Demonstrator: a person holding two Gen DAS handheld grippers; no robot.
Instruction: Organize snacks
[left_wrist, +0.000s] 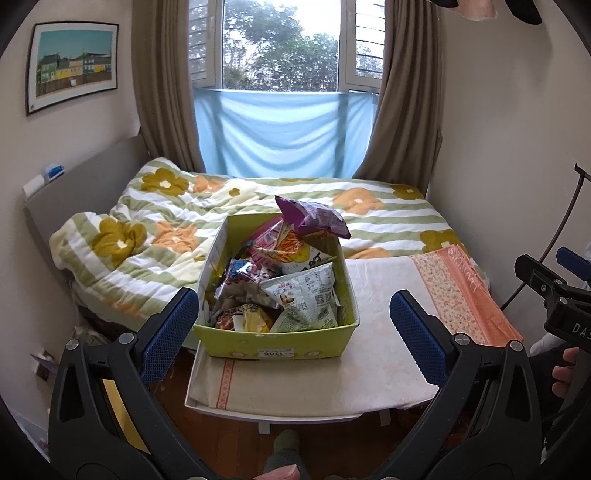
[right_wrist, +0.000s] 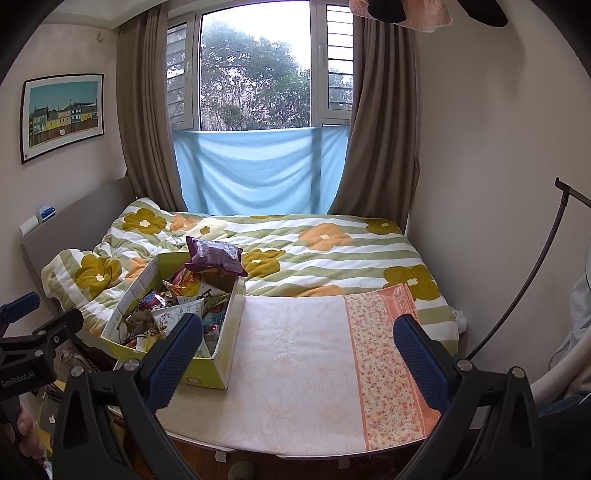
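Two tools hovered with fingers spread wide, gripping nothing: the left tool (left_wrist: 291, 332) faced the green snack box (left_wrist: 277, 341), the right tool (right_wrist: 299, 347) faced bare cloth. The box sat on the worktop's (right_wrist: 295, 369) left part, heaped with snack packets; a purple bag (left_wrist: 314, 218) topped its far end, beside the bed (right_wrist: 332, 254).

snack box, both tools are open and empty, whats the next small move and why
Probably bring the left tool forward and up to the purple bag. That bag sits on top of the pile in the green box, sticking above the rim, so it is the easiest to grab first. The right tool faces bare cloth, a free spot to set snacks.
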